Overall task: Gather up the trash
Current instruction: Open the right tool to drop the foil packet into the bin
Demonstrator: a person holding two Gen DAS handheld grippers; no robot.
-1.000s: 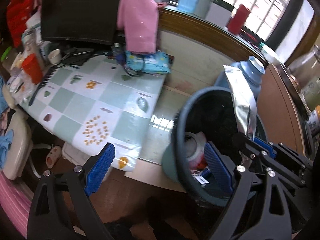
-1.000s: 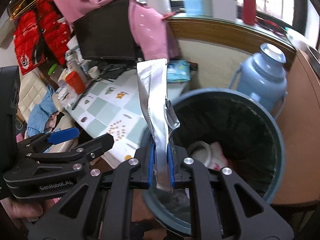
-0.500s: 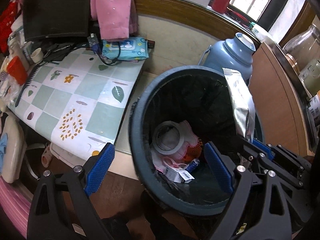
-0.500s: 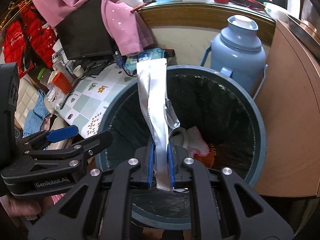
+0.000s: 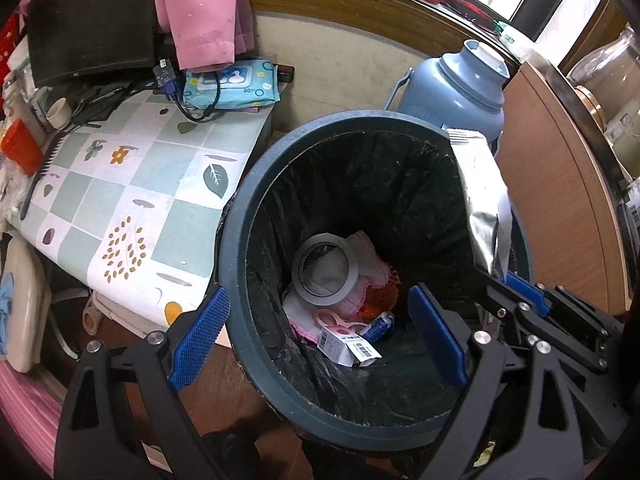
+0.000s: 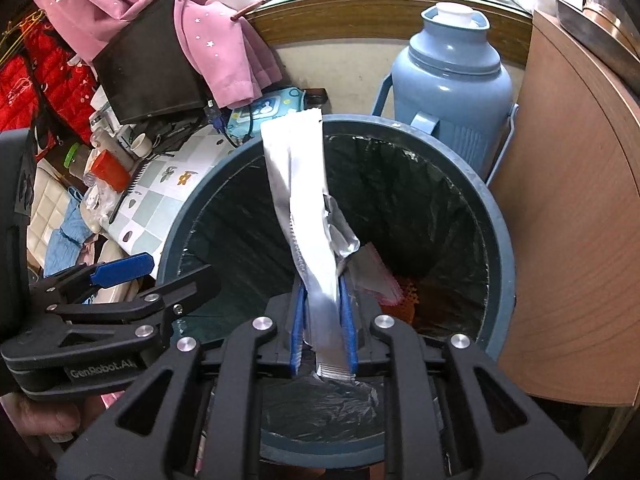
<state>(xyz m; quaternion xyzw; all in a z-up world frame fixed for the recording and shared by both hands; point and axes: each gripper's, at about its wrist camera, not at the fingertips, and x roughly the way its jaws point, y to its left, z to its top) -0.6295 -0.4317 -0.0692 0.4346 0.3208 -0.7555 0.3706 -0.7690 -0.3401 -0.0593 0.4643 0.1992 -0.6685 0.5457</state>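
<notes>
right gripper [image 6: 323, 332] clamped on the long crinkled silver foil wrapper [image 6: 304, 208], now held over the mouth of the round dark-blue bin with black liner [image 6: 498, 264]; a second ago it sat nearer the rim. left gripper [image 5: 316, 336] wide open, empty, above the bin, which has come to fill its view. wrapper's lower end hidden between the blue pads [image 6: 297, 330]. trash at the bottom partly blocked.

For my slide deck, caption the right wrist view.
Right gripper holds a silver foil wrapper over the lined blue trash bin.
</notes>
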